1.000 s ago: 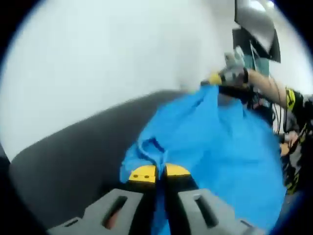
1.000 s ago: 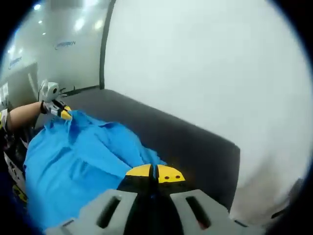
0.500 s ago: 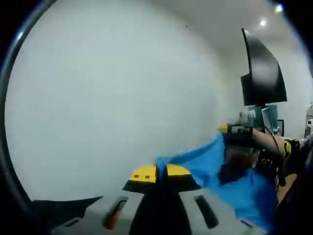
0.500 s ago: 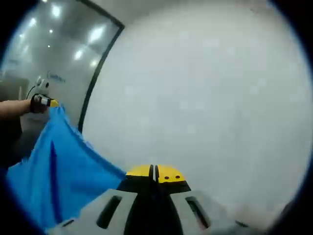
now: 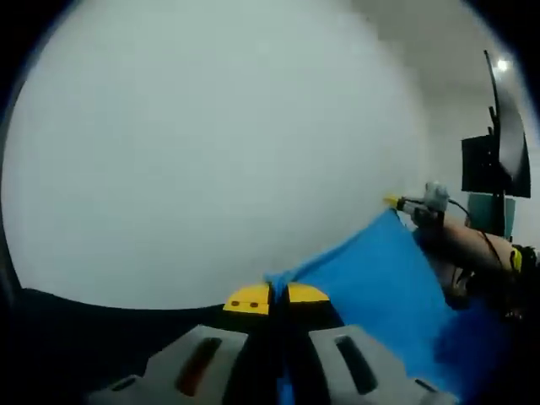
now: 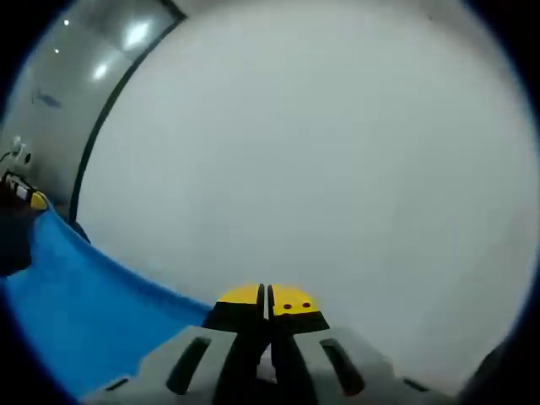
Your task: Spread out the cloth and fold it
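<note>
Our right gripper (image 6: pixel 266 297), jaws together on the blue cloth (image 6: pixel 80 299), left gripper (image 6: pixel 25 194) at its far corner, white wall (image 6: pixel 321 152) ahead.

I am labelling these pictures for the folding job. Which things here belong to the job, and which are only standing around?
Belongs to the job:
- blue cloth, held up and stretched between both tools
- left tool, shut on one cloth corner
- right tool, shut on the other corner

Only standing around:
- white wall
- dark monitor
- dark surface below
</note>
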The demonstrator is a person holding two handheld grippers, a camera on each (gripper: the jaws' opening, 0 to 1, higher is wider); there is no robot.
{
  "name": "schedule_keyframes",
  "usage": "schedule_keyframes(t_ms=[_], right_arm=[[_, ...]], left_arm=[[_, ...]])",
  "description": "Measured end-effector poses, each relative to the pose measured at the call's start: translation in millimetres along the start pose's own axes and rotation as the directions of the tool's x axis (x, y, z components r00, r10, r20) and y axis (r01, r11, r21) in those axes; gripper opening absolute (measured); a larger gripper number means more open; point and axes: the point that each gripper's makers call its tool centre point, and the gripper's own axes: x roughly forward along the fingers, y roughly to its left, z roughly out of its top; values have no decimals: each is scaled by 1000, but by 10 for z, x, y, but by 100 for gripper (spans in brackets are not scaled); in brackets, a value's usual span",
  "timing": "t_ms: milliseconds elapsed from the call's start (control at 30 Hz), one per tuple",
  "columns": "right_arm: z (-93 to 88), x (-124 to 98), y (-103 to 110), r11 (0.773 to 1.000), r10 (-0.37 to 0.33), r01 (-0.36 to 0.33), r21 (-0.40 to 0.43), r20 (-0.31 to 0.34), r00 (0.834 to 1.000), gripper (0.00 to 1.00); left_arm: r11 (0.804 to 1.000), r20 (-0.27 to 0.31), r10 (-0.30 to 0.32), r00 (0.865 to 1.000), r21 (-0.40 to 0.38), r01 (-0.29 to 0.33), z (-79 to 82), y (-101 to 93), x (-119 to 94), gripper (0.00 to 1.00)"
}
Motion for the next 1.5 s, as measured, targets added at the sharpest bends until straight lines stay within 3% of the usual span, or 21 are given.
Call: schedule_keyframes(t_ms=[233, 367, 433, 567, 600, 633, 700, 800, 833, 900, 933, 967, 1000, 1033, 1100, 1200, 1267, 1367, 1400, 1433, 1500], right_arm=[[-1045, 463, 99, 1000, 11, -12, -9, -132, 991, 0], [-1478, 540, 61, 999, 1, 5, 33, -173, 985, 0], [-1783, 536, 83, 995, 8, 14, 102, -213, 977, 0], [-2432, 443, 81, 999, 0, 19, 49, -355, 935, 1], [-2432, 462, 84, 992, 4, 35, 123, -301, 954, 2], [-2379, 447, 36, 980, -2, 58, 190, -281, 960, 3], [-2347, 441, -153, 959, -84, 152, 237, -274, 958, 11], [-2402, 401, -341, 892, -117, 224, 393, -280, 953, 13], [-2359, 369, -414, 839, -136, 248, 484, -255, 957, 13], [-2244, 301, -538, 753, -157, 257, 606, -214, 964, 13], [-2172, 259, -607, 744, -165, 253, 619, -197, 966, 13], [-2099, 207, -626, 754, -154, 239, 611, -189, 970, 13], [-2016, 177, -611, 799, -119, 200, 566, -177, 977, 13], [-1977, 125, -578, 856, -94, 180, 485, -196, 976, 13], [-1996, 13, -498, 903, -44, 153, 402, -266, 963, 13], [-2038, -98, -186, 854, 68, 86, 513, -274, 959, 17], [-2113, -170, 138, 817, 182, 16, 576, -284, 941, 20], [-2277, -213, 430, 821, 239, -13, 570, -323, 916, 26], [-2248, -179, 422, 870, 175, -17, 494, -275, 945, 24], [-2241, -179, 400, 894, 145, -10, 448, -268, 952, 21], [-2298, -208, 376, 974, 98, -23, 225, -328, 940, 8]], left_arm=[[996, -50, 67, 996, -56, -70, -396, 449, 642, 1], [997, -145, 75, 987, 3, -75, -757, 604, 1025, 2], [996, -169, 85, 982, -12, -88, -1027, 547, 1116, 5], [986, -273, 110, 956, -95, -140, -1667, 640, 1262, 12], [979, -94, 117, 989, -155, -130, -1408, 653, 1275, 12], [972, -188, 149, 971, -154, -179, -1519, 724, 1195, 12], [946, -186, 137, 973, -265, -184, -1465, 701, 1199, 11], [920, -112, 109, 988, -366, -143, -1372, 769, 1100, 12], [915, -74, 79, 994, -390, -102, -1298, 756, 1045, 12], [826, 42, -6, 999, -563, 28, -1116, 660, 910, 12], [773, 61, -39, 997, -631, 69, -1084, 686, 881, 12], [747, 43, -53, 998, -662, 68, -1107, 675, 816, 12], [745, 13, -52, 999, -665, 48, -1141, 663, 740, 12], [777, -31, -58, 998, -629, 25, -1210, 642, 673, 12], [834, -147, -75, 986, -552, -19, -1387, 567, 534, 12], [890, -231, -146, 962, -454, 26, -1532, 353, 417, 12], [890, -262, -209, 942, -450, 72, -1587, 140, 331, 12], [909, -300, -209, 931, -409, 73, -1690, -43, 319, 15], [931, -274, -175, 946, -359, 68, -1652, -39, 362, 15], [940, -291, -157, 944, -338, 53, -1665, -50, 385, 15], [953, -304, -96, 948, -303, -1, -1669, -56, 430, 12]])
